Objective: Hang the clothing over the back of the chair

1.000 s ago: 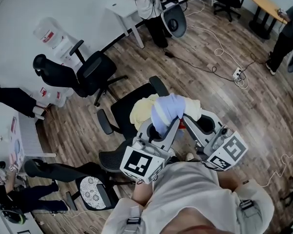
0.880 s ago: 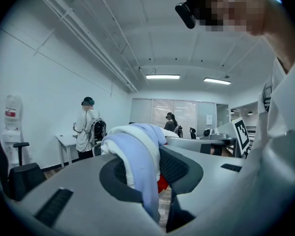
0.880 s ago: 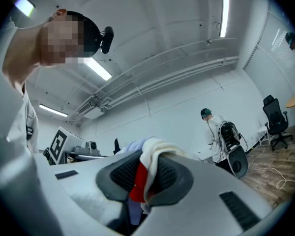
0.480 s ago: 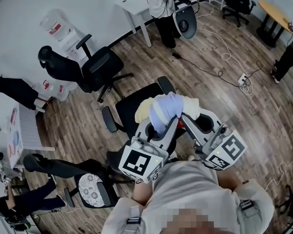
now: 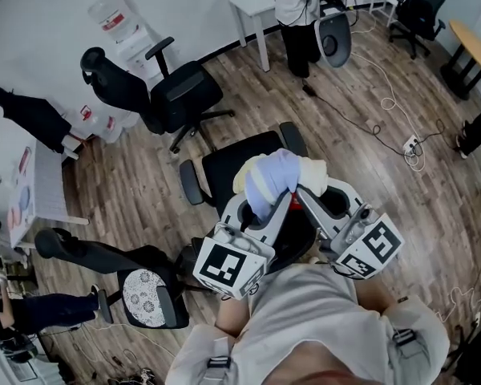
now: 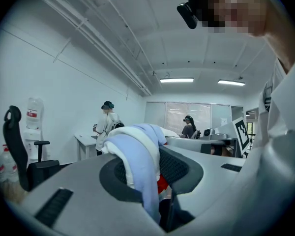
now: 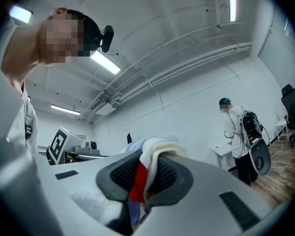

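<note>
Bundled pale-blue, cream and red clothing (image 5: 276, 179) clamped in narrow jaws of left gripper (image 5: 266, 208) and right gripper (image 5: 301, 196), raised above seat of black office chair (image 5: 231, 164).

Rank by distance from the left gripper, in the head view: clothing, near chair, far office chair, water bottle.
1. clothing, held in the left gripper.
2. near chair, just under the clothing.
3. far office chair, upper left.
4. water bottle, against the wall.
</note>
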Motion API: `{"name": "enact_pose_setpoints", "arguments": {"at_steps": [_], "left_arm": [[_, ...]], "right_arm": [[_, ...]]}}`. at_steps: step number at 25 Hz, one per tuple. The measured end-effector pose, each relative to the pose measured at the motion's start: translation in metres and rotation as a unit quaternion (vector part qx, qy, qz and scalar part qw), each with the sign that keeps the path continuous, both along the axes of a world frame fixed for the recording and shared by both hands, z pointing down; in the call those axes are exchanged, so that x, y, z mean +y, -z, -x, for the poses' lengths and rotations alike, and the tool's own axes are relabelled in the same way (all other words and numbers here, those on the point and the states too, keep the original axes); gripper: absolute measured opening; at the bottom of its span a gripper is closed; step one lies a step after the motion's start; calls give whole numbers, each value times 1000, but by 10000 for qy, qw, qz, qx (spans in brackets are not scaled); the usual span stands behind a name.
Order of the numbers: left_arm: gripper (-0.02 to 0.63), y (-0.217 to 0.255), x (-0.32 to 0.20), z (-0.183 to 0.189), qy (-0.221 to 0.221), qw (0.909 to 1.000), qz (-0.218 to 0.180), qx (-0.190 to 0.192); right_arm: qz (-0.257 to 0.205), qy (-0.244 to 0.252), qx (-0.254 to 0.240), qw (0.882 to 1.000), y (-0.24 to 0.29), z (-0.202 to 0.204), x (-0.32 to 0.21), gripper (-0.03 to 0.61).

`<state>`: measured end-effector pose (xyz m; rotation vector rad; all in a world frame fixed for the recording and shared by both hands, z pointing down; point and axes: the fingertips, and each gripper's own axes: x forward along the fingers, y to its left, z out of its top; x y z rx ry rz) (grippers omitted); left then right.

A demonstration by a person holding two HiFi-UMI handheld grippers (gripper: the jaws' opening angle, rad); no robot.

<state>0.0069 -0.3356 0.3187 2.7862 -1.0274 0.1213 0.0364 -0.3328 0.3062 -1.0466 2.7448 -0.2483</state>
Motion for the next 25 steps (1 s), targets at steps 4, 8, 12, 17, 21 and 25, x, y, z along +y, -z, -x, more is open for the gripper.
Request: {"name": "enact_pose_setpoints", "arguments": {"at_steps": [4, 8, 12, 17, 21, 25], "left_arm": [[107, -1, 1, 20, 170, 9998, 28, 35], [107, -4, 4, 40, 319, 9994, 74, 57], [107, -4, 8, 55, 432, 9990, 99, 112], [107, -6, 12, 72, 628, 9979, 96, 122], [107, -8, 17, 88, 837, 9964, 58, 110], [107, -10, 20, 106, 1074, 9941, 52, 119]], "right_arm": [[12, 178, 32, 9998, 0, 20, 0, 52], [28, 328, 74, 9994, -2, 40, 2, 52], [49, 465, 134, 9988, -3, 55, 5, 52], [66, 671, 232, 9975, -3, 72, 8, 52], [75, 872, 296, 9957, -6, 89, 12, 52], [81, 1042, 392, 9937, -8, 107, 14, 52]]}}
